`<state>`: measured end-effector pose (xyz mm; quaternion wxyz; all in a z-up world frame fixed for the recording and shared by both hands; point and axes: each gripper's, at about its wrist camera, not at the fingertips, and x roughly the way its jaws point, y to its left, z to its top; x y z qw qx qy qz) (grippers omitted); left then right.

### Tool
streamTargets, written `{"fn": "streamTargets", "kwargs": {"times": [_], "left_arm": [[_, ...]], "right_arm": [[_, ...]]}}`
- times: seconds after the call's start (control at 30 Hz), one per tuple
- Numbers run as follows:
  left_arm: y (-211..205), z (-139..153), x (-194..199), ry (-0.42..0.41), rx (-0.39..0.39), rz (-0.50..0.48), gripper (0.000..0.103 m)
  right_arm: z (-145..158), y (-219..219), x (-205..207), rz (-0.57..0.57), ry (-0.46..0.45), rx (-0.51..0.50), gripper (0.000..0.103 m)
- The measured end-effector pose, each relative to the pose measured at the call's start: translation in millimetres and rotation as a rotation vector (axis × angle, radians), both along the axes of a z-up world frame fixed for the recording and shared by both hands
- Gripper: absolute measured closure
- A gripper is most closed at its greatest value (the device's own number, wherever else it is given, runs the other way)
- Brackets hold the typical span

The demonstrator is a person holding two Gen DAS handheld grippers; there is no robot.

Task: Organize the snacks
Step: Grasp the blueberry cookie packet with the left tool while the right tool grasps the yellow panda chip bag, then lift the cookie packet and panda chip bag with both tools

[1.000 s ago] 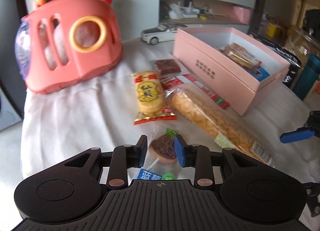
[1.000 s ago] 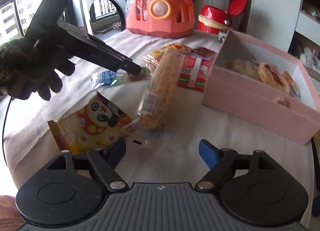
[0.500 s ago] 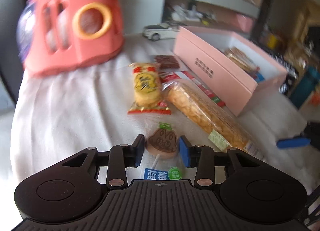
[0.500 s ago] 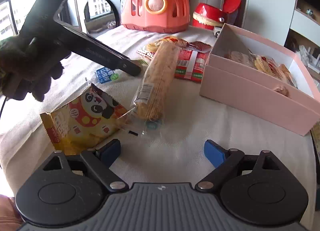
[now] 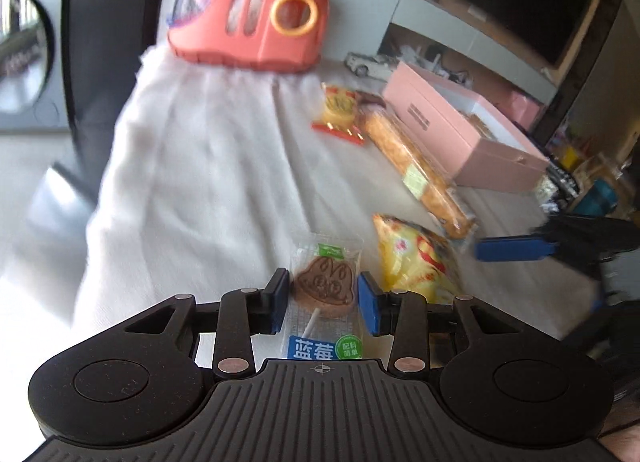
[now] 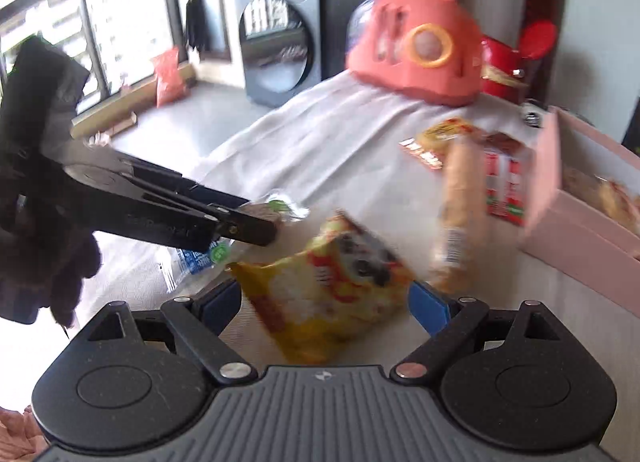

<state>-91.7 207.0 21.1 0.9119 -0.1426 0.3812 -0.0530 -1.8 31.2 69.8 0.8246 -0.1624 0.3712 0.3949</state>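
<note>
Currently: my left tool (image 5: 323, 296) grasping lollipop packet (image 5: 325, 285) | my right tool (image 6: 325, 298) released around yellow snack bag (image 6: 328, 294) | pink box (image 5: 460, 130) at 1 o'clock.

Left tongs (image 5: 323, 300) grip the wrapped lollipop (image 5: 325, 291) above the white cloth (image 5: 208, 166).

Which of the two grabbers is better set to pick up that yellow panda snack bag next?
The right gripper, probably. Its open blue pads sit on either side of the yellow panda bag. The left gripper is busy around the wrapped rabbit lollipop, beside the bag.
</note>
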Motion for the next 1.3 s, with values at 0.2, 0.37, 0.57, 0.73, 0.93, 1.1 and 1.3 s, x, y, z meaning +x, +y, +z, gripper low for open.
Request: {"fn": "streamTargets", "kwargs": {"times": [0.2,0.37,0.57,0.73,0.93,1.1,1.3], "left_arm": [[-7,-3,-7,-0.027,-0.024,0.052,0.06],[-14,-4,-4,-0.037,-0.031,0.073,0.06],[-19,-4,-3,-0.043,-0.005,0.071,0.06],[-15,-3,-4,-0.026,0.001,0.082,0.069],[-25,0,-5,-0.012,0.066,0.06,0.068],[-29,1,-5,-0.006,0.096,0.05,0.068],[-26,1,-6,-0.008,0.097,0.044,0.065]], "right_arm": [[-13,-3,-9,-0.004,-0.118,-0.141,0.012],[-17,-44,10,-0.142,-0.076,-0.167,0.011],[-19,-86,42,-0.307,0.07,-0.082,0.009],[-8,-95,43,-0.304,0.132,0.026,0.008],[28,-60,38,-0.154,0.127,0.173,0.008],[12,-25,61,-0.137,0.258,0.195,0.017],[-9,-22,64,-0.193,0.199,0.104,0.03]]}}
